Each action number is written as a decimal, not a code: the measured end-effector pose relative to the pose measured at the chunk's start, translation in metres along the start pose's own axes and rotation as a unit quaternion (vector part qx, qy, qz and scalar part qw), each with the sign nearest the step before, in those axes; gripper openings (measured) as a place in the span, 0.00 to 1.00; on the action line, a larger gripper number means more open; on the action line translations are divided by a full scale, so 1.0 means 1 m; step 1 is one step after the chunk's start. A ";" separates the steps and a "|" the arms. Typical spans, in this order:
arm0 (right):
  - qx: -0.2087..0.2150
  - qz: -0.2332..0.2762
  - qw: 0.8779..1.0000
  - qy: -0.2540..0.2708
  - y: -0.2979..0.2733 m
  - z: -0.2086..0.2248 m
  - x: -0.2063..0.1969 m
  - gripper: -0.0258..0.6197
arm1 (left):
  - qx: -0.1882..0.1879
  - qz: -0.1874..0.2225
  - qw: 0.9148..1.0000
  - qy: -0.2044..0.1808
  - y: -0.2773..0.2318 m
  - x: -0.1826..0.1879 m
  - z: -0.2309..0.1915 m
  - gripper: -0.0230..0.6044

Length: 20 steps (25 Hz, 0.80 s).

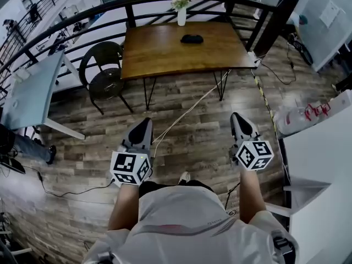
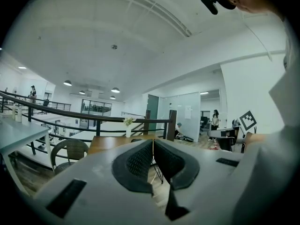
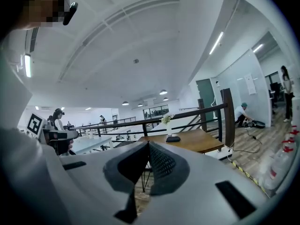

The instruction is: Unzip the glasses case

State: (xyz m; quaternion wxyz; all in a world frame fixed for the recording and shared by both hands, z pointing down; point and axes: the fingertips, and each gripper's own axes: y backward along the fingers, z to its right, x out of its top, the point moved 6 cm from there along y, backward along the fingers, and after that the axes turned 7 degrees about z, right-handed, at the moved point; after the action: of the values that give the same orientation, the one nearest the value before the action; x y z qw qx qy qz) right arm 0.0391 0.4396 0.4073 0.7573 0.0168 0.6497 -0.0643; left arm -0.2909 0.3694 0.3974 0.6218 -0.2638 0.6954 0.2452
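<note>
A small black glasses case (image 1: 192, 38) lies zipped on the brown wooden table (image 1: 165, 59), far ahead of me across the floor. In the right gripper view the case (image 3: 173, 138) sits on the table top beside a white vase of flowers (image 3: 168, 125). My left gripper (image 1: 144, 122) and right gripper (image 1: 237, 116) are held out level over the wooden floor, well short of the table. Both are shut with nothing between the pads. The left gripper (image 2: 153, 142) has its jaws pressed together, and they hide the case in that view. The right gripper (image 3: 147, 144) is shut the same way.
A dark round chair (image 1: 104, 73) stands at the table's left end. A black railing (image 1: 110, 7) runs behind the table. A grey table (image 1: 30, 92) is at the left and a white counter (image 1: 322, 164) at the right. A cable (image 1: 187, 111) crosses the floor.
</note>
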 end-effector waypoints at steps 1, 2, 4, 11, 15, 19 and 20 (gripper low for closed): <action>-0.003 0.000 1.000 -0.001 -0.004 0.011 0.003 0.12 | -0.003 -0.001 1.000 0.001 -0.013 0.000 0.004 0.07; -0.005 0.000 1.000 -0.003 -0.007 0.020 0.005 0.12 | -0.007 -0.003 1.000 0.001 -0.026 0.000 0.007 0.07; -0.006 0.000 1.000 -0.006 -0.014 0.035 0.008 0.12 | -0.015 -0.007 1.000 0.000 -0.047 0.001 0.013 0.07; -0.021 -0.006 1.000 -0.003 -0.040 0.076 0.007 0.12 | -0.044 -0.018 0.999 0.011 -0.119 -0.009 0.011 0.07; -0.040 -0.007 0.999 0.004 -0.052 0.105 0.009 0.12 | -0.066 -0.014 0.998 0.012 -0.164 -0.015 0.014 0.07; -0.061 -0.007 0.998 0.011 -0.080 0.127 0.009 0.12 | -0.082 -0.011 0.996 0.018 -0.212 -0.023 0.003 0.07; -0.064 -0.008 0.998 0.012 -0.090 0.132 0.010 0.12 | -0.085 -0.011 0.996 0.020 -0.225 -0.024 -0.003 0.07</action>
State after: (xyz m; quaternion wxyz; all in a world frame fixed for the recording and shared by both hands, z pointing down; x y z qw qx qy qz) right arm 0.1598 0.3348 0.4231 0.7485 -0.0364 0.6615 -0.0282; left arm -0.1394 0.2025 0.4182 0.5860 -0.3280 0.6812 0.2917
